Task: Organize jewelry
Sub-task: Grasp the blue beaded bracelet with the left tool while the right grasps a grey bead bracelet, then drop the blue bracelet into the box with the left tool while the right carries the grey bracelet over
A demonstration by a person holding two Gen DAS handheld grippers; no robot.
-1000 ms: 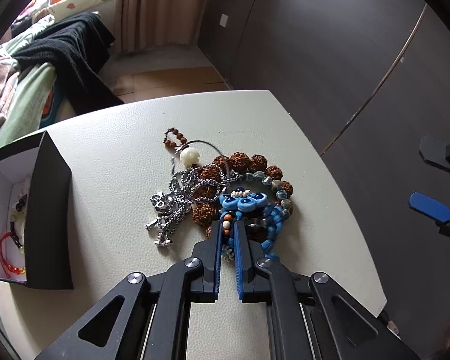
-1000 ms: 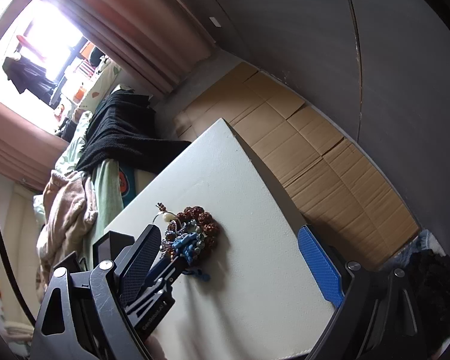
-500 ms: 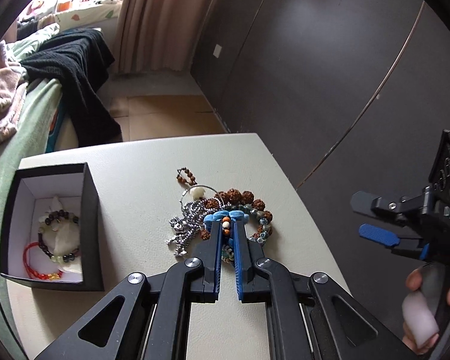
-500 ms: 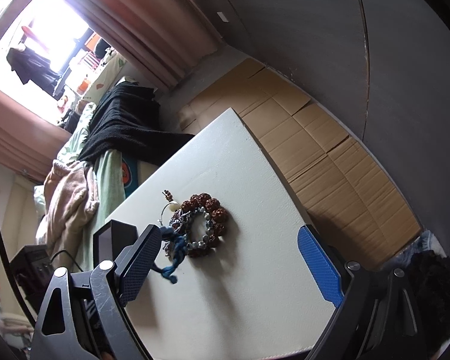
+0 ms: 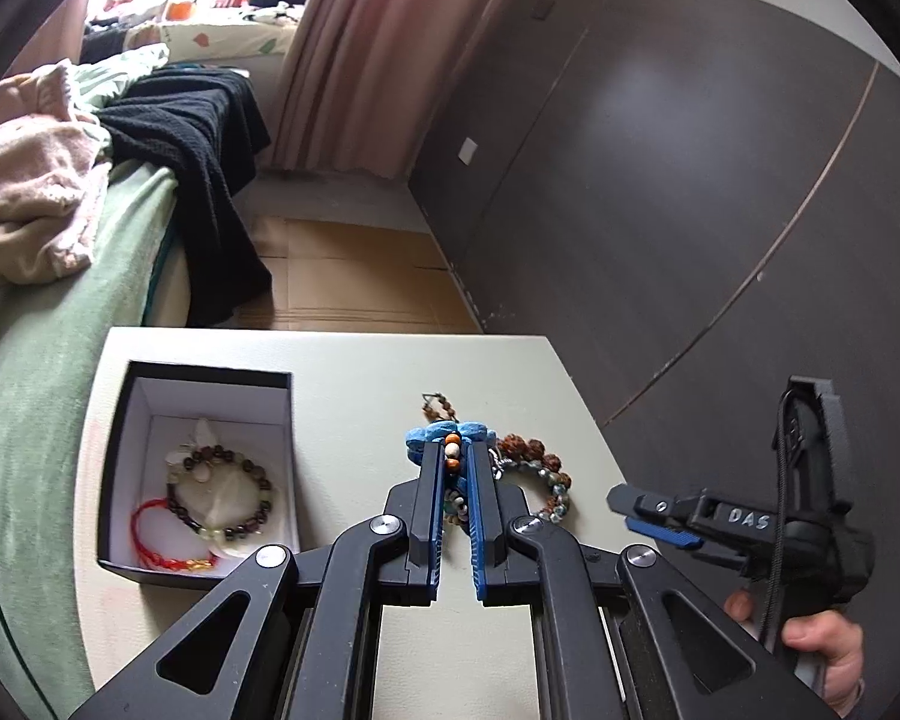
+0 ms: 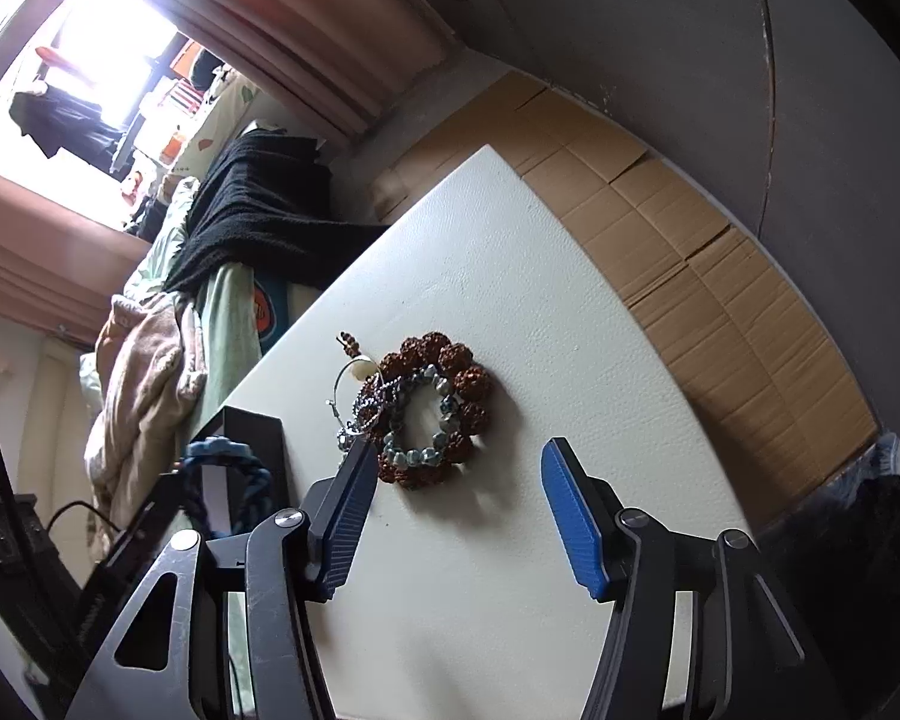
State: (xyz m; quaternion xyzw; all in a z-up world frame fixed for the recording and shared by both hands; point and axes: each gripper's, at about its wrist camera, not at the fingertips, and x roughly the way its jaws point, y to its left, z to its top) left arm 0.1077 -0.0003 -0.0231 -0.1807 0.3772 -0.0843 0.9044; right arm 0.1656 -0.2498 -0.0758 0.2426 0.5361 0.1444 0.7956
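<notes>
Our left gripper (image 5: 452,468) sits low in the middle of the left wrist view. Its jaws are squeezed on a blue woven bracelet (image 5: 444,435) with orange and white beads. The bracelet hangs up off the white tabletop (image 5: 354,372). In the right wrist view we see the same blue bracelet at the lower left of the frame, in front of the black box (image 6: 252,438).

To the left of the left gripper, the black box (image 5: 117,450) stands open on the tabletop. Inside it lie a dark bead bracelet (image 5: 219,498) and a red string bracelet (image 5: 150,534). The red one is at the bottom of the box, touching the dark one.

In the middle of the right wrist view we see a pile of jewelry on the tabletop. A big brown bead bracelet (image 6: 462,378) makes a ring. A small grey-blue bead bracelet (image 6: 417,450) lies inside it. A silver chain (image 6: 369,405) lies on the left side of the ring.

Our right gripper (image 6: 459,519) is low in the frame, just below the pile. Its jaws are wide apart and hold nothing. Its left blue pad almost meets the edge of the brown ring in the picture, but we cannot tell if it touches.

A green bed (image 5: 36,312) with a black cloth (image 5: 204,138) fills the upper left of the left wrist view.
</notes>
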